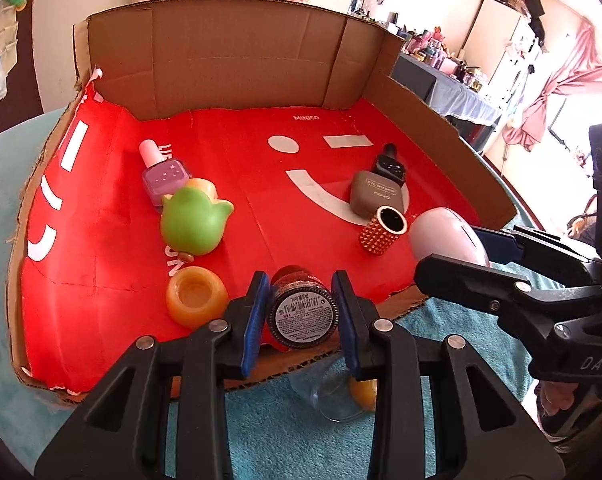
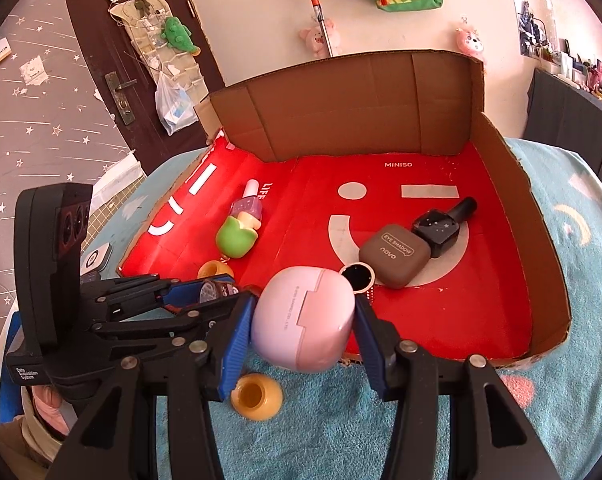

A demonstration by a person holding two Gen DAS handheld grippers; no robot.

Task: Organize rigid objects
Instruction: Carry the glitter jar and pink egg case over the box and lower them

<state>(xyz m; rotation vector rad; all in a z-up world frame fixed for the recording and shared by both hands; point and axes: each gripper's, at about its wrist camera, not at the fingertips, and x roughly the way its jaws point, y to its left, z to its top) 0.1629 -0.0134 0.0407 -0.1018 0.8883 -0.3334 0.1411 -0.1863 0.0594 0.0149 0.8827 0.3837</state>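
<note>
My left gripper (image 1: 300, 285) is shut on a small round glitter jar (image 1: 303, 314), its labelled base facing the camera, just over the near edge of the red-lined cardboard tray (image 1: 101, 264). My right gripper (image 2: 303, 305) is shut on a pale pink rounded case (image 2: 305, 320) at the tray's (image 2: 481, 312) near edge. In the tray lie a purple polish bottle (image 1: 163, 176), a green tulip-shaped toy (image 1: 193, 220), an orange pot (image 1: 195, 296), a studded cylinder (image 1: 383, 230), a brown eye-shadow case (image 1: 377, 198) and a black polish bottle (image 1: 389, 168).
The tray rests on a teal blanket (image 2: 561, 400), with tall cardboard walls at its back and right. A yellow pot (image 2: 257, 396) and a clear plastic cup (image 1: 333, 396) lie on the blanket below the grippers. A person's hand (image 1: 557, 398) holds the right gripper.
</note>
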